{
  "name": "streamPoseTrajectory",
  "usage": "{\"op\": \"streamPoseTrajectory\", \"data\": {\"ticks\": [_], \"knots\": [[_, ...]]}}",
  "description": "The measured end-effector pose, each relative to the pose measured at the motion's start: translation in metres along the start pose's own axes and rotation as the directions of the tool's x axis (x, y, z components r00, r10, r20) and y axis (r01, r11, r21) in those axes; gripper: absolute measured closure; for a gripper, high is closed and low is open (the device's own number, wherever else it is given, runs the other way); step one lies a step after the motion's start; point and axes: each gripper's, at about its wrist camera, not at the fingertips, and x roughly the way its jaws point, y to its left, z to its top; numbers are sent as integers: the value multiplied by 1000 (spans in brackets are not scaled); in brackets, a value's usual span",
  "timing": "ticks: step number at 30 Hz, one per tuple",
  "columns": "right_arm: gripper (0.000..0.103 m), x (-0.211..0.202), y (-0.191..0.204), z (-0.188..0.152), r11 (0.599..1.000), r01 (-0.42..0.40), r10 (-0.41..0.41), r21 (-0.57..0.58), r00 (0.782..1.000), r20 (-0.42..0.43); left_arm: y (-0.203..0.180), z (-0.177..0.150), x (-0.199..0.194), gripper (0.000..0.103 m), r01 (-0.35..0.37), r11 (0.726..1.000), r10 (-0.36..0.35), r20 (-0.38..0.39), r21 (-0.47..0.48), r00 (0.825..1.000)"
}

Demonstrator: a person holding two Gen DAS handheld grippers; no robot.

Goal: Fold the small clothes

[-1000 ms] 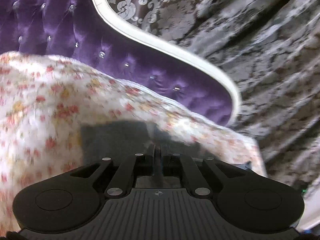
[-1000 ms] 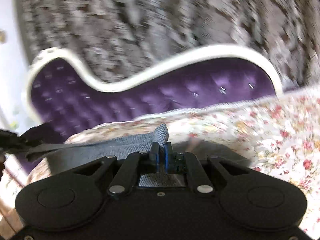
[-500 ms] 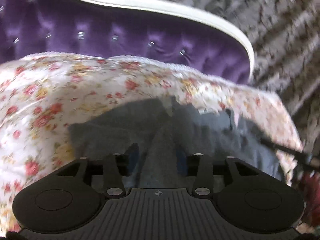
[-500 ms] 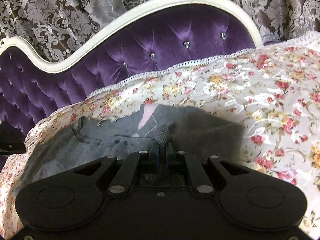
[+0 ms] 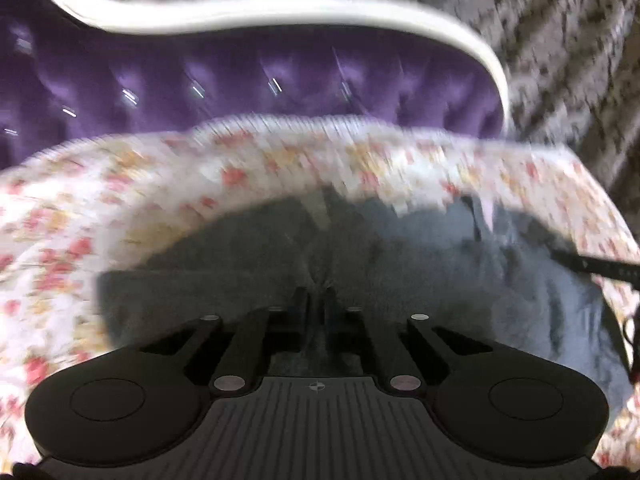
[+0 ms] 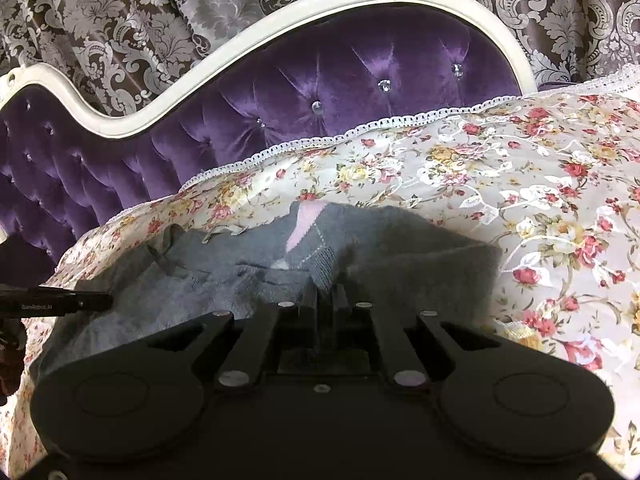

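A small grey knitted garment (image 6: 248, 280) with a pink and white diamond pattern lies on the floral bedcover (image 6: 520, 184). My right gripper (image 6: 328, 292) is shut on the garment's ribbed edge near its middle. In the blurred left wrist view the same grey garment (image 5: 400, 248) lies spread out, and my left gripper (image 5: 316, 296) is shut on a fold of it. The left gripper's finger (image 6: 60, 300) shows at the left edge of the right wrist view, and the right gripper's finger (image 5: 592, 268) at the right edge of the left wrist view.
A purple tufted headboard (image 6: 320, 92) with a white curved frame (image 6: 260, 20) stands behind the bed. Grey damask curtains (image 6: 160, 12) hang behind it. The bedcover's lace edge (image 6: 360, 128) runs along the headboard.
Both grippers came down from the air and laid the garment on the bedcover. The left gripper opened half a second ago and is now shut on the cloth again.
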Motion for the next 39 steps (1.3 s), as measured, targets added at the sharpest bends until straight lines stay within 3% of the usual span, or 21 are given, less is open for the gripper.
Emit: {"op": "streamPoseTrajectory", "data": {"ticks": [3,5,8,13,16,23,24,25,27,29,32,39], "knots": [[90,-10,7,1,1000,10,-9,-29,1000,24,8,-1,-38,97,9,999,-3,152,-38,988],[90,-22,13,6,999,17,-13,-43,997,80,18,5,-46,97,2,999,6,170,-48,985],[90,-25,16,23,998,22,-15,-53,989,144,35,14,-30,97,-37,995,49,136,-90,990],[90,14,13,35,995,43,-34,-86,994,102,57,12,8,97,-45,979,56,49,-197,997],[90,36,11,34,993,64,-58,-95,997,59,59,6,26,95,-52,979,53,0,-195,999],[88,53,7,30,985,133,-134,-111,991,1,53,6,21,73,-103,987,100,-31,-122,994],[84,53,7,33,983,144,-145,-110,989,-2,49,7,13,73,-113,987,111,-23,-117,994],[74,51,7,36,983,152,-153,-105,988,-1,46,7,5,69,-122,986,121,-14,-109,993],[71,39,7,40,984,160,-159,-79,987,24,42,3,-13,59,-135,987,136,4,-89,991],[68,22,7,41,990,129,-127,-55,991,46,38,-6,-27,53,-120,990,121,7,-78,993],[49,1,9,34,995,90,-88,-47,995,40,32,-27,-42,51,-59,994,57,-16,-88,998],[48,-4,11,4,989,107,-111,-98,993,-39,28,-62,-38,51,-47,997,44,-45,-65,998]]}}
